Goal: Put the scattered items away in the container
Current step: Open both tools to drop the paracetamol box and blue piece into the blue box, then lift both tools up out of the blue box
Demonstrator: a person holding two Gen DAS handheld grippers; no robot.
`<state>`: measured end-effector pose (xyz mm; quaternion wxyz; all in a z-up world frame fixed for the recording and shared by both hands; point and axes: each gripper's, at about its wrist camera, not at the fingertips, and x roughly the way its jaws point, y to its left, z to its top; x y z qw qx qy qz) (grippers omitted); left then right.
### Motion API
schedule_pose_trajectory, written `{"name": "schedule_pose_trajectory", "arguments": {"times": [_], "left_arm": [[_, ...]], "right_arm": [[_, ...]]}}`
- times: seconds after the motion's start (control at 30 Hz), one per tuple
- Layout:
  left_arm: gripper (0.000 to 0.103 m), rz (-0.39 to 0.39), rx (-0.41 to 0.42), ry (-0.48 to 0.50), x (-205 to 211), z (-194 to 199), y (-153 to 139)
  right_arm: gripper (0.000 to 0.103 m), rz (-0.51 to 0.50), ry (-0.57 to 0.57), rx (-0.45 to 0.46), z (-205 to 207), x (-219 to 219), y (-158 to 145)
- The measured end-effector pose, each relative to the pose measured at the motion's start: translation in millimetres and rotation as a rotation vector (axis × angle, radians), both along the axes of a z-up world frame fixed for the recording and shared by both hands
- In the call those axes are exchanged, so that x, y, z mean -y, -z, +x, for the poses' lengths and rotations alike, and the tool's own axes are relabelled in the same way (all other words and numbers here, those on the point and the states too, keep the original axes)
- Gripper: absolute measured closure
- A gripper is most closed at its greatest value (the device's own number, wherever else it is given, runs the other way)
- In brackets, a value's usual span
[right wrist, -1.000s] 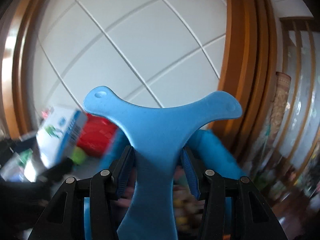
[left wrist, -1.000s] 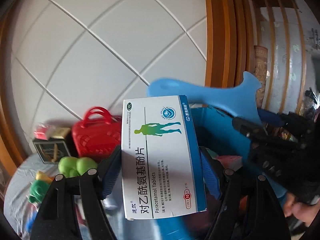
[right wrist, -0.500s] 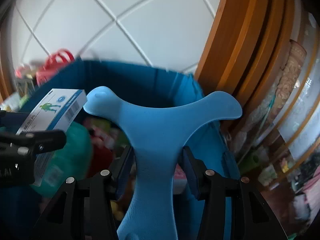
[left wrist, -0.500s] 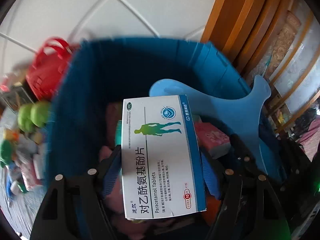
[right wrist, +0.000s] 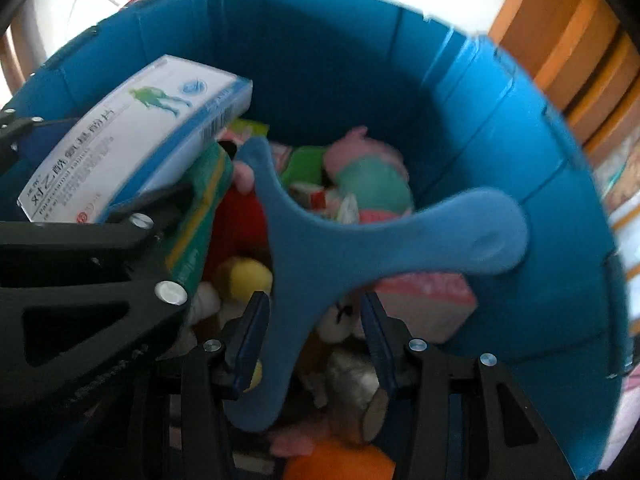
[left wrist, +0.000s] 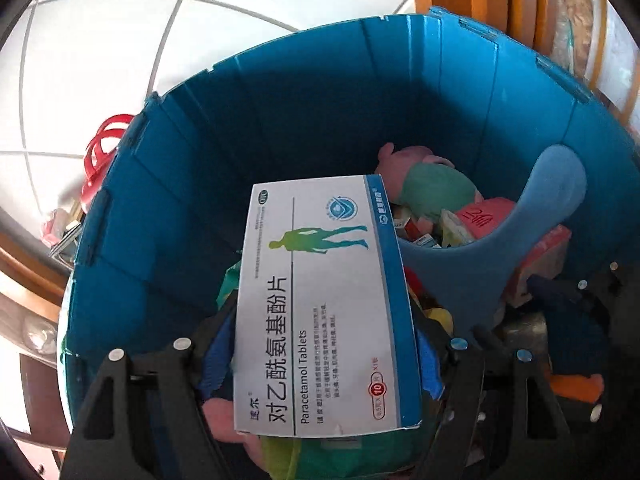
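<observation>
Both tongs point steeply down into the blue bin [left wrist: 400,92], which is already crowded with toys and packets.

The left tongs [left wrist: 324,344] grasp a white and blue box of paracetamol tablets [left wrist: 324,304] by its long edges, the pads pressed against both sides. The box hangs over the left part of the bin, above the pile and inside the rim.

The right tongs [right wrist: 316,336] are clenched on the stem of a blue three-armed boomerang [right wrist: 320,248]. Its two upper arms spread over the contents, and the right arm reaches close to the bin's wall.

Beneath them lies a pink plush pig in a teal dress [right wrist: 368,176], with a yellow soft toy [right wrist: 244,276] and a pink packet [right wrist: 424,300] near it. Outside the bin, on the left, a red handle [left wrist: 102,148] shows against the white tiled floor [left wrist: 100,60].
</observation>
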<state>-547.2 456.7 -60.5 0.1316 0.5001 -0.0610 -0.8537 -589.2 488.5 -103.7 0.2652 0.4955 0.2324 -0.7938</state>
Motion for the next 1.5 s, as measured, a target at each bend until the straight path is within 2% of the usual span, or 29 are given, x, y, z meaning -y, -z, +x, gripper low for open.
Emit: {"name": "schedule_pose_trajectory", "arguments": {"times": [0.17,0.3,0.37,0.43,0.57,0.63,0.73,0.83,0.97,1.1,1.23,1.3,1.5], "left_arm": [[0.023,0.019,-0.009,0.006,4.3,-2.5,-1.3],[0.018,0.005,-0.017,0.013,4.1,-4.0,-1.0],[0.018,0.005,-0.019,0.011,4.9,-3.3,-1.7],[0.018,0.018,-0.022,0.005,8.5,-4.5,-2.7],[0.018,0.058,-0.039,-0.017,16.7,-0.3,-9.8],[0.018,0.073,-0.063,-0.020,19.2,5.7,-16.4],[0.017,0.094,-0.114,-0.021,22.0,18.5,-30.8],[0.012,0.119,-0.152,-0.013,22.3,34.4,-44.9],[0.006,0.119,-0.220,0.016,20.4,62.1,-71.5],[0.003,0.119,-0.280,0.031,17.8,89.5,-94.3],[0.002,0.141,-0.314,0.033,15.7,116.0,-106.0],[0.002,0.141,-0.322,0.032,14.8,128.5,-108.5],[0.002,0.152,-0.353,0.003,25.8,180.5,-118.9]], "right_arm": [[0.050,-0.023,0.033,0.001,-0.1,-7.4,-2.8],[0.048,-0.020,0.041,-0.005,-4.1,-10.4,-3.3],[0.038,-0.018,0.050,-0.007,-4.9,-12.0,-3.5],[0.015,-0.016,0.060,-0.014,-4.7,-12.1,-4.5],[0.009,-0.012,0.076,-0.021,-20.0,-12.8,-10.1],[0.002,-0.005,0.088,-0.029,-21.5,-14.7,-10.2],[0.001,-0.003,0.100,-0.050,-22.4,-16.7,-12.6],[0.001,-0.013,0.095,-0.070,-20.8,-17.8,-20.2],[0.001,-0.029,0.081,-0.145,-13.8,-24.3,-43.4],[0.001,-0.088,0.052,-0.159,-5.5,-40.7,-71.6],[0.000,-0.166,0.057,-0.209,18.4,-64.2,-101.4],[0.000,-0.206,0.060,-0.219,26.5,-69.8,-107.0],[0.000,-0.287,0.120,-0.290,89.1,-78.3,-134.3]]}}
